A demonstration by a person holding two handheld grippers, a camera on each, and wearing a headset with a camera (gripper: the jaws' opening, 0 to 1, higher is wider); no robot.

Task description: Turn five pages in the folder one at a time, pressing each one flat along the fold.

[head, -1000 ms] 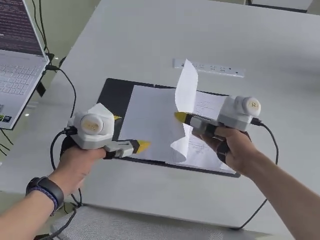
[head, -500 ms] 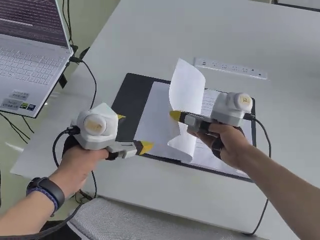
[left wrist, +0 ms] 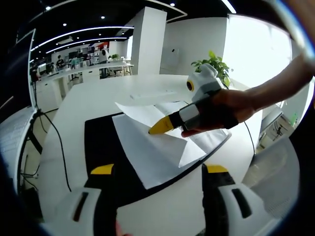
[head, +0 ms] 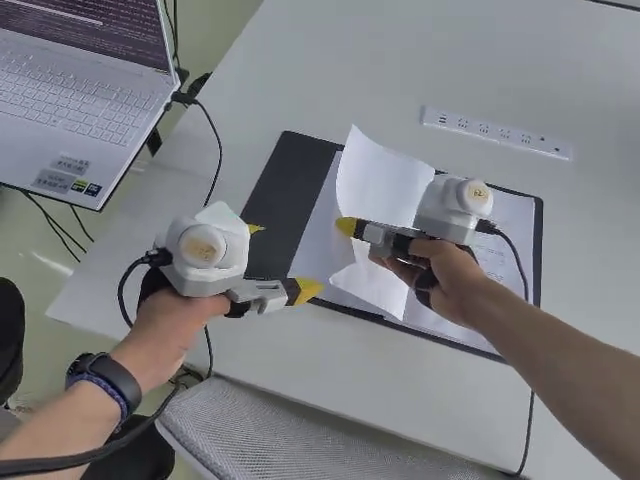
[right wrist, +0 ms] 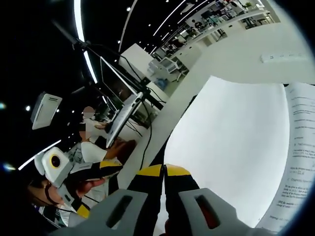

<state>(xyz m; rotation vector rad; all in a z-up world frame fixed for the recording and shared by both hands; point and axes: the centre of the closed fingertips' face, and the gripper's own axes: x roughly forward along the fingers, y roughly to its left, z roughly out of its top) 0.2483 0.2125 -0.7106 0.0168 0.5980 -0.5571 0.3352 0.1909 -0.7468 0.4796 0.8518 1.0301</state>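
Observation:
A black folder lies open on the white table, with white sheets on its left side and a printed page on its right. My right gripper is shut on the edge of a lifted white page, which curls up over the middle of the folder. In the right gripper view the shut jaws pinch that page. My left gripper stands open at the folder's front left corner, holding nothing. The left gripper view has its open jaws facing the folder and the right gripper.
A silver laptop sits at the far left with a black cable running past the folder. A white power strip lies beyond the folder. A grey chair seat is below the table's near edge.
My right gripper has carried the lifted page leftward across the fold, and the page now leans lower over the left side. The head camera has shifted; the left gripper stays open in place.

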